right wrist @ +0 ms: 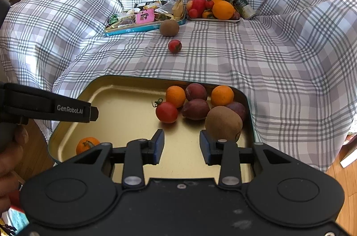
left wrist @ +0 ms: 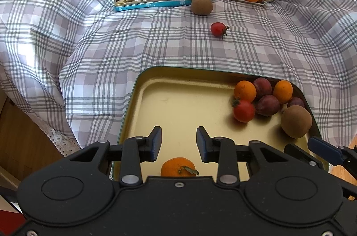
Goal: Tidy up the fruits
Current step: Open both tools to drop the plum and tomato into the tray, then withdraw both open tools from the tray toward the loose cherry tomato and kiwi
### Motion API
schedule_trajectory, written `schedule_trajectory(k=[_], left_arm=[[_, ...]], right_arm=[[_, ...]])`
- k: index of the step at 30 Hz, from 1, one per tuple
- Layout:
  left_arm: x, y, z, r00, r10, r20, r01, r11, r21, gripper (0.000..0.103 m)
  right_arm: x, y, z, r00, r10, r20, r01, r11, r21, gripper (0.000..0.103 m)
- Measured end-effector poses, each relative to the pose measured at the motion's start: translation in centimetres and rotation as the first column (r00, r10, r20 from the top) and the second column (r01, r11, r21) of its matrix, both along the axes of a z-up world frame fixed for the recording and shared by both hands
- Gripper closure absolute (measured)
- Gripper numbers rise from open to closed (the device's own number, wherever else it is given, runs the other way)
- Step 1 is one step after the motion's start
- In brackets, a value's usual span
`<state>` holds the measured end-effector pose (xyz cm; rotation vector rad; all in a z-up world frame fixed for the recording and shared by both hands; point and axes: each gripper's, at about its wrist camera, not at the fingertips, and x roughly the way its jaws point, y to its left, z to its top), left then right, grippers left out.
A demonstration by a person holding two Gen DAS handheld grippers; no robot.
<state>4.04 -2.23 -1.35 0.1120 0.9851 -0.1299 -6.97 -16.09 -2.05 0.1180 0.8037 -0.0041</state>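
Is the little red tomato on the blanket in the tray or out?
Out. The small red tomato lies on the checked cloth, beyond the gold metal tray.

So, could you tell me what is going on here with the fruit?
A person holds tongs in each hand above a gold tray, sorting fruit into it. The left tongs and right tongs are both empty, jaws apart. A fruit pile sits in the tray's far right corner, and one mandarin lies alone under the left tongs. A kiwi and a tomato lie loose on the cloth.
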Motion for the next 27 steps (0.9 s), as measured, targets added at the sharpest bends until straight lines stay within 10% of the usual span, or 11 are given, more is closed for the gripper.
schedule_trajectory(k=[27], left_arm=[[1.9, -0.9, 1.1, 0.997, -0.047, 0.065, 0.045, 0.998, 0.035, 0.06]], right_arm=[[0.6, -0.6, 0.0, 1.0, -0.027, 0.008, 0.027, 1.0, 0.011, 0.063]])
